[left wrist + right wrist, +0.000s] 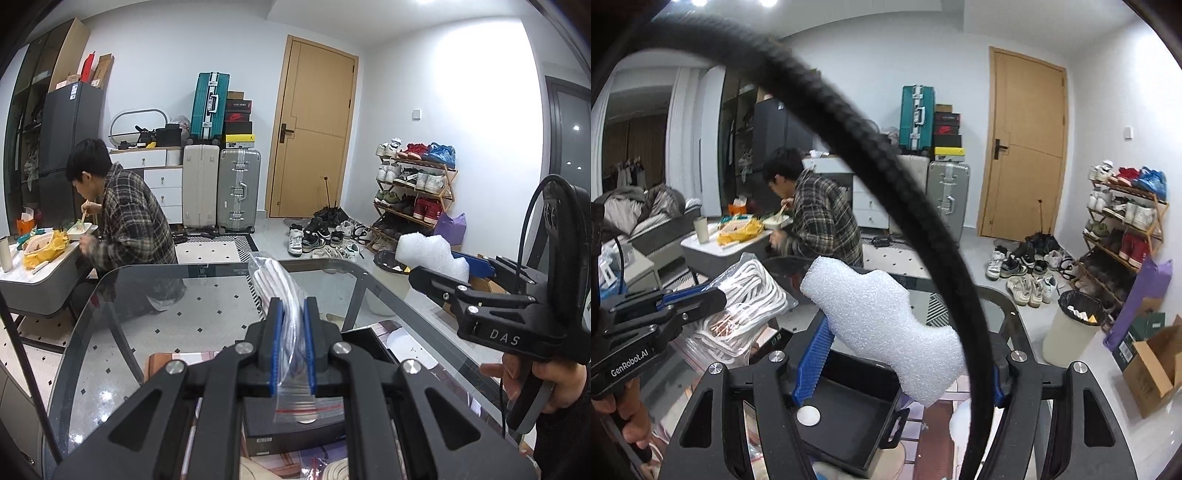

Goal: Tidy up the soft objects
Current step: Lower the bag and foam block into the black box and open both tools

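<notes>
The left hand-held gripper [293, 332] is clamped tight on a clear zip bag [284, 295] of white rope, its blue pads pinching the plastic near the red seal strip. The bag hangs in the air above the glass tabletop [147, 295]; in the right wrist view the bag [746, 295] bulges with white coils beside the left hand-held gripper [694, 299]. The right hand-held gripper [905, 350] holds a white foam piece [882, 325] between its half-spread jaws, also lifted over the tabletop. The foam [428, 254] shows at the tips of the right hand-held gripper [439, 273] in the left view. Below it sits an open black box [849, 424]. A thick black cable [886, 155] crosses the right view. Behind, a person in a plaid shirt [129, 218] eats at a low table
</notes>
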`<action>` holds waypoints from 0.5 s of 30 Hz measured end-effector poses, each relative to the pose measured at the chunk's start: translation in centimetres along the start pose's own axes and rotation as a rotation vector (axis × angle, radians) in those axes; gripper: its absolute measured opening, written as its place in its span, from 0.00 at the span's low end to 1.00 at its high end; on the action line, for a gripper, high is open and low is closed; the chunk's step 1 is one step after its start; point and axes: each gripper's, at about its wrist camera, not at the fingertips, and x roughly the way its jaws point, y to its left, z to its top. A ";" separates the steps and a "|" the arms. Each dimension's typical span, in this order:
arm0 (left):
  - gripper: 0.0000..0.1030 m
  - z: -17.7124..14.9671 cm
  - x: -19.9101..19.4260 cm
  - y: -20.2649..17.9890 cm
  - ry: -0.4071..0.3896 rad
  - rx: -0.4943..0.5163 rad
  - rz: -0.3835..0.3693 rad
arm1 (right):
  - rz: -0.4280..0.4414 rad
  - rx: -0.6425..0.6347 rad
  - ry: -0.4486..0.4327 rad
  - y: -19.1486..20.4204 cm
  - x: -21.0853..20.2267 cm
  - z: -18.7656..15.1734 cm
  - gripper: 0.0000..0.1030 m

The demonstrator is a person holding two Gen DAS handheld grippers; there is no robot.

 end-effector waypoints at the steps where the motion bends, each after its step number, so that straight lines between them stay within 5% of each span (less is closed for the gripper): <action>1: 0.08 -0.3 0.2 0.0 0.004 0.001 0.001 | 0.005 -0.002 0.007 -0.2 0.4 -0.1 0.68; 15: 0.08 -2.0 4.3 -0.3 0.080 0.025 0.008 | 0.075 -0.030 0.132 3.1 5.6 -3.6 0.68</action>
